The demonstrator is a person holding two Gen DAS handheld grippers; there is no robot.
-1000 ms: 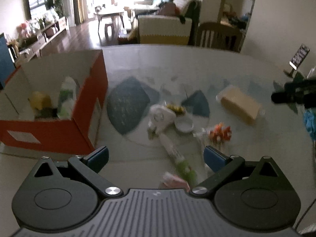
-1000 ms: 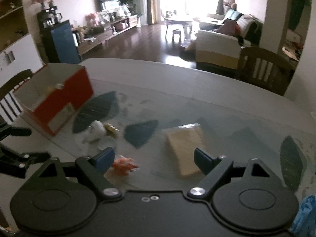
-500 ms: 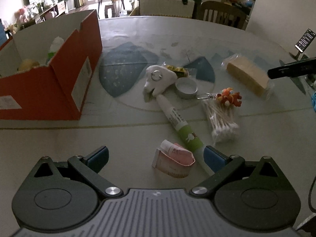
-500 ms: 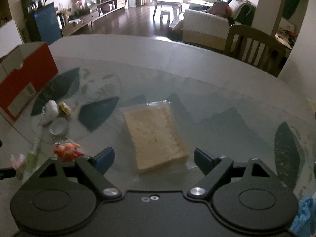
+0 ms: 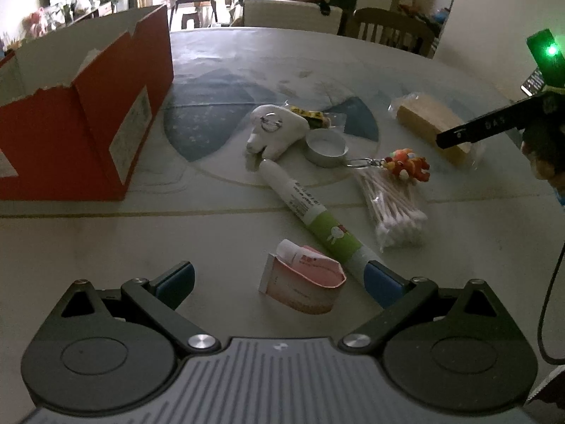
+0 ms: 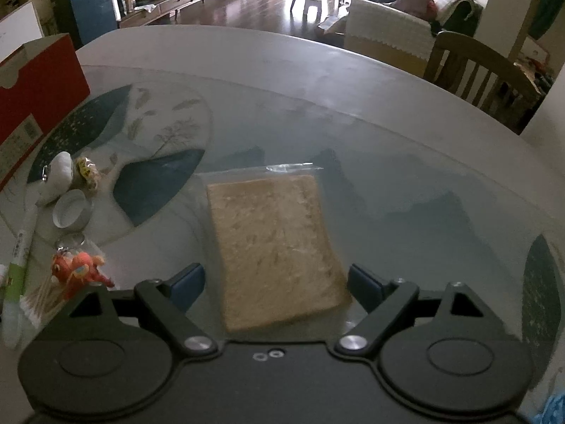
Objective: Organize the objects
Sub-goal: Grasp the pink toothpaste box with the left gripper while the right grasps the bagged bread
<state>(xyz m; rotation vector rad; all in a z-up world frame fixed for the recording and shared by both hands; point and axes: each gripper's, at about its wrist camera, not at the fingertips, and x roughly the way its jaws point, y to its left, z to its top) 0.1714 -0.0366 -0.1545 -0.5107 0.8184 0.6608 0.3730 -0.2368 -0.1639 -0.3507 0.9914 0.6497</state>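
Dim, backlit, fisheye-bent edges

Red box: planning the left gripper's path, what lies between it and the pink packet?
Bare table separates red box from pink packet, per left wrist view.

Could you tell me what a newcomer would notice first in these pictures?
Probably the red box at the table's left, then the clutter beside it: a tube, cotton swabs and an orange keychain. The open right gripper straddles a wrapped bread slice.

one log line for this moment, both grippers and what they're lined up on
left gripper: open, over pink tube | right gripper: open, straddling bagged bread | red box: on table, left
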